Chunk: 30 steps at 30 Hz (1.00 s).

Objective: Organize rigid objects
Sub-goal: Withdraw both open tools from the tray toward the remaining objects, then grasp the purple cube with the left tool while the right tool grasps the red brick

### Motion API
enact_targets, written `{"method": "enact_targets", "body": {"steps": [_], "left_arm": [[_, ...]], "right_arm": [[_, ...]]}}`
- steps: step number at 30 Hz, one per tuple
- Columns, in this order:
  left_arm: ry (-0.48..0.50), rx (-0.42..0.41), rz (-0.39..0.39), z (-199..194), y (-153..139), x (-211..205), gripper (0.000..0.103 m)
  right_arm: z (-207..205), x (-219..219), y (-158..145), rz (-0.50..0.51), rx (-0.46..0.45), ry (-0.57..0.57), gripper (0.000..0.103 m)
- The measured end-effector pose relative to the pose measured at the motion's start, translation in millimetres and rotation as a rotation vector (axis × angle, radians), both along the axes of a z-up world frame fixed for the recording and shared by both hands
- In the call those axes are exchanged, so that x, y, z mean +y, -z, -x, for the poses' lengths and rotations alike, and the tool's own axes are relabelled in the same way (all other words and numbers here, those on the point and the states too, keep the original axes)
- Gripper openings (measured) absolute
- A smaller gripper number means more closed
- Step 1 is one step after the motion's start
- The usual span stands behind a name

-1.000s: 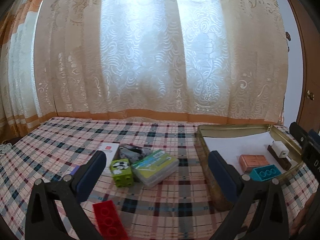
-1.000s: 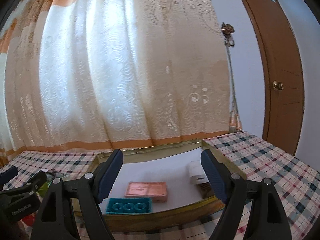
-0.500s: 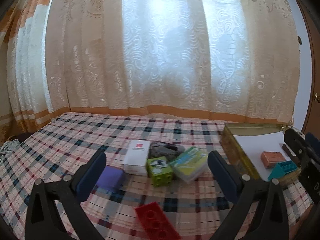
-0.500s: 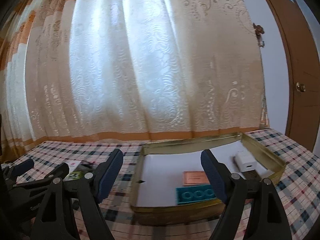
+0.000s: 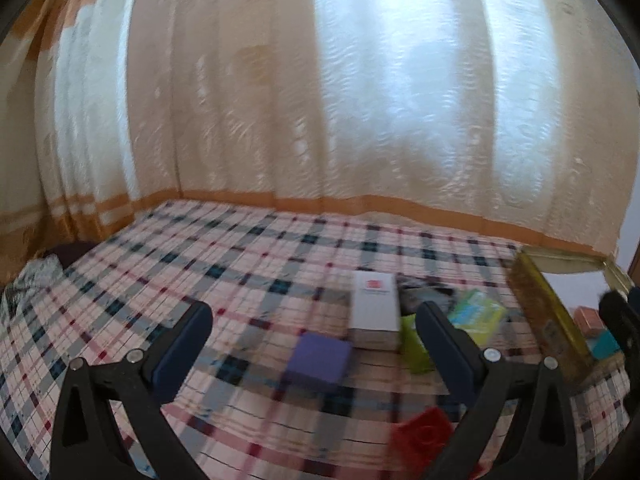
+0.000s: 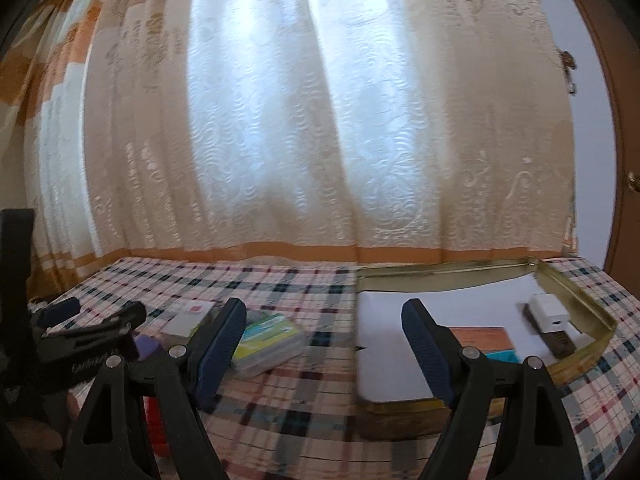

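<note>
Left gripper (image 5: 312,344): jaws wide apart, empty, angled down above the purple block (image 5: 319,361), which lies left of the gold tray (image 6: 576,304). Right gripper (image 6: 324,344): jaws wide, empty, nearly level before the tray's near-left corner.

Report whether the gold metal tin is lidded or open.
Open. The gold metal tin has no lid on it; its white lining and the white charger block inside are in plain sight.
</note>
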<state>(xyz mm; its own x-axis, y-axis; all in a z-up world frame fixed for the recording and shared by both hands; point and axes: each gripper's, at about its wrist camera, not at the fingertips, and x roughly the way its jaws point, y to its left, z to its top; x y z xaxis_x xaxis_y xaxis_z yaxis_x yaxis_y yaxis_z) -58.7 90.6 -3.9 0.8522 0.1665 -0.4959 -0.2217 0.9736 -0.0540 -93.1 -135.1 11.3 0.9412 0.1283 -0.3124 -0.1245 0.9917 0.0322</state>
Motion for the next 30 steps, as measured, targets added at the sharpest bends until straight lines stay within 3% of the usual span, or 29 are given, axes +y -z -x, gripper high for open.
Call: {"method": "enact_targets", "body": {"steps": [7, 11, 16, 20, 21, 24, 27, 30], "left_arm": [[-0.051, 0.082, 0.094, -8, 13, 45, 0.103], [-0.063, 0.137, 0.145, -13, 21, 63, 0.103], [-0.072, 0.208, 0.169, -21, 32, 73, 0.103], [-0.057, 0.217, 0.157, -22, 33, 70, 0.103], [-0.048, 0.215, 0.148, -22, 32, 68, 0.103], [-0.016, 0.218, 0.115, -24, 30, 59, 0.103], [0.017, 0.233, 0.098, -28, 30, 53, 0.103], [0.063, 0.248, 0.076, -31, 31, 44, 0.103]], "right_arm": [[-3, 34, 7, 0.038, 0.092, -0.128, 0.082], [-13, 56, 19, 0.049, 0.234, -0.243, 0.082], [-16, 85, 37, 0.098, 0.364, -0.35, 0.082], [-15, 106, 49, 0.179, 0.429, -0.401, 0.082], [-16, 109, 51, 0.187, 0.442, -0.41, 0.077], [-21, 114, 60, 0.213, 0.51, -0.425, 0.043], [-23, 112, 64, 0.207, 0.542, -0.431, 0.035], [-22, 104, 61, 0.176, 0.542, -0.423, 0.034]]}}
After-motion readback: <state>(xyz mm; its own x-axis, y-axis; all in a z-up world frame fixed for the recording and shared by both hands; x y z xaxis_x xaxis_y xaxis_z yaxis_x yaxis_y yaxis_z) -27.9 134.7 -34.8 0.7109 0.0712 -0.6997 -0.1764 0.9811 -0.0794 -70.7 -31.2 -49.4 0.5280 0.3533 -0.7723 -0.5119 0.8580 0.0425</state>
